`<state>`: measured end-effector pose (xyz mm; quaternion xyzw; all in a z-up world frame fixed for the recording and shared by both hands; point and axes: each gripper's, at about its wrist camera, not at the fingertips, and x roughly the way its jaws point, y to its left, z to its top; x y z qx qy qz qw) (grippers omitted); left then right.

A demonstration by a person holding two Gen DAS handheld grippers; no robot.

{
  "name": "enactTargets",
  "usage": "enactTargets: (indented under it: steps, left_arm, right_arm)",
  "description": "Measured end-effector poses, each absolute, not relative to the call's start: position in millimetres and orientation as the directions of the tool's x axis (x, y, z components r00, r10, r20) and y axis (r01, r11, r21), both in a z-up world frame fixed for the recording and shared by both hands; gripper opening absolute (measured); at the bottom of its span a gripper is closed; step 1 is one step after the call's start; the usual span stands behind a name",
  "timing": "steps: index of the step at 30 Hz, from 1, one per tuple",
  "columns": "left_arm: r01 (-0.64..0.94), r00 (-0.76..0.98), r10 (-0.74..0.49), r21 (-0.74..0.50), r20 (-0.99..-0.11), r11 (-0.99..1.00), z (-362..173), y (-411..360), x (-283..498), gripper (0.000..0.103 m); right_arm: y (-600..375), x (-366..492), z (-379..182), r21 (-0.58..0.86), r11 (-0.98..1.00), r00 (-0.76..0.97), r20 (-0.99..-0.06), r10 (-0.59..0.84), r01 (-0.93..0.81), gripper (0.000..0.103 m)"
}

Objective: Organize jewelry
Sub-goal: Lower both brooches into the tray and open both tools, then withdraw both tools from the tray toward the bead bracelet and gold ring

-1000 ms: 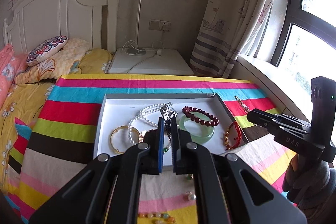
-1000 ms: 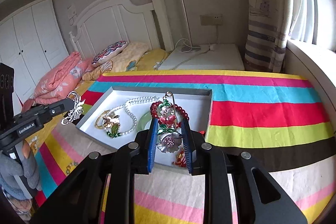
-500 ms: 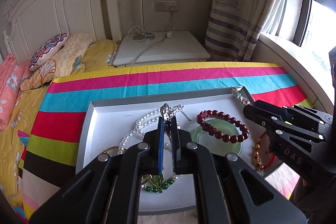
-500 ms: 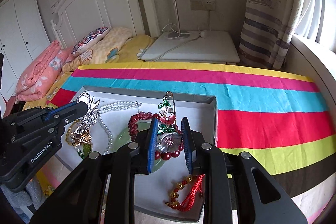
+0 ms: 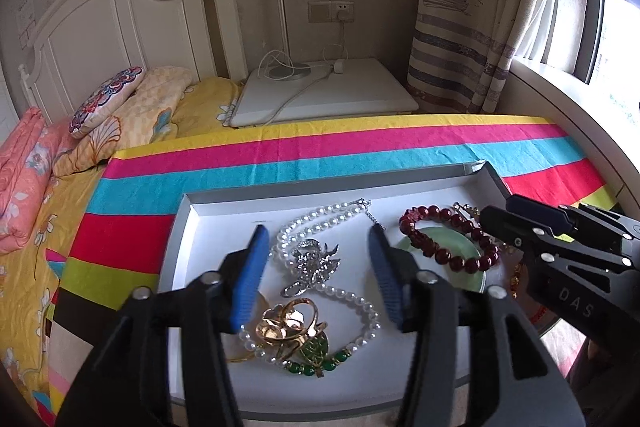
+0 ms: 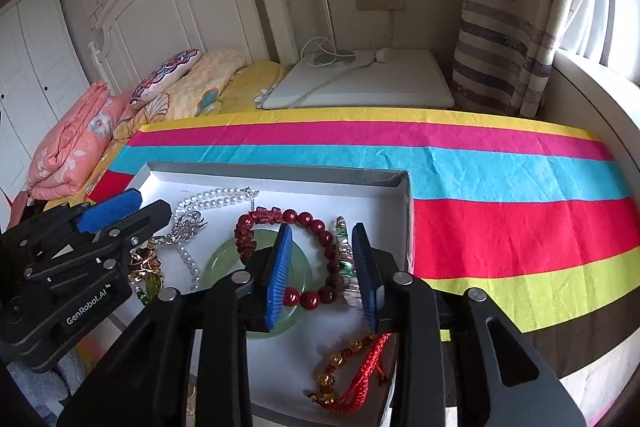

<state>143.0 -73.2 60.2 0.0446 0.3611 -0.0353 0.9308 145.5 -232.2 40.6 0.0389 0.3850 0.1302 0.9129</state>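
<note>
Now both claws hang over the tray, jaws just spreading: left claw has dropped the silver brooch, right claw lets its flower pin go.

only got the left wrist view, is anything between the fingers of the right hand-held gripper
observer: Yes. The right hand-held gripper has just been opening its jaws. A blurred green and red enamel flower brooch sits between them, near the right finger, and the pads do not seem to press it.
operator: whats under it
observer: The dark red bead bracelet, which lies over the pale green jade bangle in the white tray.
operator: anything nearer in the tray
observer: A red cord bracelet with gold beads, in the near right corner.
</note>
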Motion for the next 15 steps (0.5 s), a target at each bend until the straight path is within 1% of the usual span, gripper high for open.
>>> enactTargets:
  steps: [3, 5, 6, 8, 9, 11, 12, 14, 15]
  left_arm:
    - [0.098, 0.741, -0.032, 0.06, -0.671, 0.993, 62, -68, 137, 0.059]
    - [0.095, 0.75, -0.024, 0.071, -0.661, 0.993, 64, -66, 130, 0.066]
    - [0.093, 0.756, -0.017, 0.082, -0.655, 0.992, 64, -64, 124, 0.068]
    - [0.097, 0.758, -0.019, 0.083, -0.652, 0.992, 66, -59, 111, 0.076]
    - [0.099, 0.76, -0.032, 0.066, -0.649, 0.993, 67, -53, 101, 0.079]
    - [0.095, 0.764, -0.057, 0.024, -0.643, 0.995, 70, -39, 81, 0.088]
    - [0.088, 0.764, -0.063, 0.007, -0.642, 0.996, 69, -31, 70, 0.09]
    - [0.064, 0.756, -0.078, -0.044, -0.65, 0.997, 66, -10, 49, 0.096]
    - [0.053, 0.748, -0.088, -0.073, -0.658, 0.996, 62, 0, 39, 0.096]
  right_arm:
    - [-237, 137, 43, 0.202, 0.956, 0.68, -0.672, 0.294, -0.213, 0.035]
    - [-238, 128, 46, 0.213, 0.951, 0.686, -0.658, 0.31, -0.225, 0.035]
    - [-238, 123, 47, 0.219, 0.948, 0.689, -0.65, 0.319, -0.232, 0.036]
    - [-240, 110, 51, 0.237, 0.94, 0.699, -0.629, 0.341, -0.246, 0.036]
    - [-241, 102, 53, 0.249, 0.935, 0.702, -0.617, 0.355, -0.254, 0.036]
    - [-243, 87, 56, 0.269, 0.923, 0.706, -0.596, 0.383, -0.275, 0.036]
    - [-243, 79, 56, 0.273, 0.919, 0.706, -0.589, 0.393, -0.284, 0.036]
    - [-242, 66, 56, 0.275, 0.915, 0.704, -0.584, 0.403, -0.296, 0.04]
    - [-242, 60, 55, 0.275, 0.914, 0.701, -0.586, 0.405, -0.298, 0.044]
